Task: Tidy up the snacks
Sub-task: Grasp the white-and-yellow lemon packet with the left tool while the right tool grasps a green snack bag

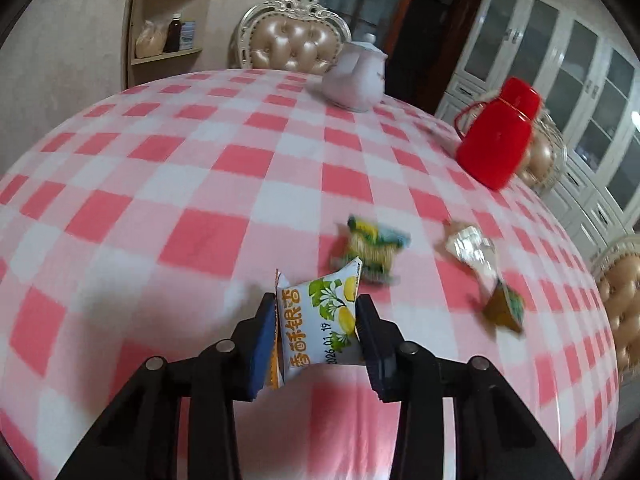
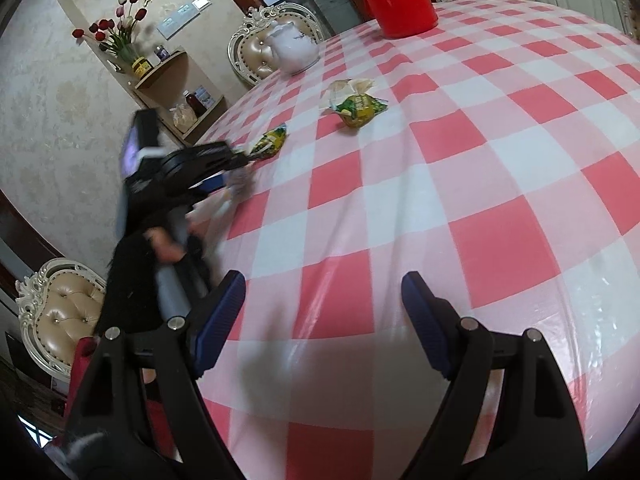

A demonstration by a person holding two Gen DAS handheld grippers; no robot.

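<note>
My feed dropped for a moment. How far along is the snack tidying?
Nothing looks sorted yet, and no collecting spot shows. In hand: the left tool is shut on a white snack packet. The right tool is open and empty. Left: a green-yellow packet and a silvery wrapper lie loose on the checked tablecloth.

Two close, downward wrist views sharing the checked table [image 1: 200, 184] and snacks [image 1: 374, 250].

The right gripper [image 2: 324, 312] hovers with jaws wide apart over the checked bench [image 2: 480, 168]. Two snack packets [image 2: 356, 104] lie toward the far edge, near a red jug [image 2: 396, 4].
</note>
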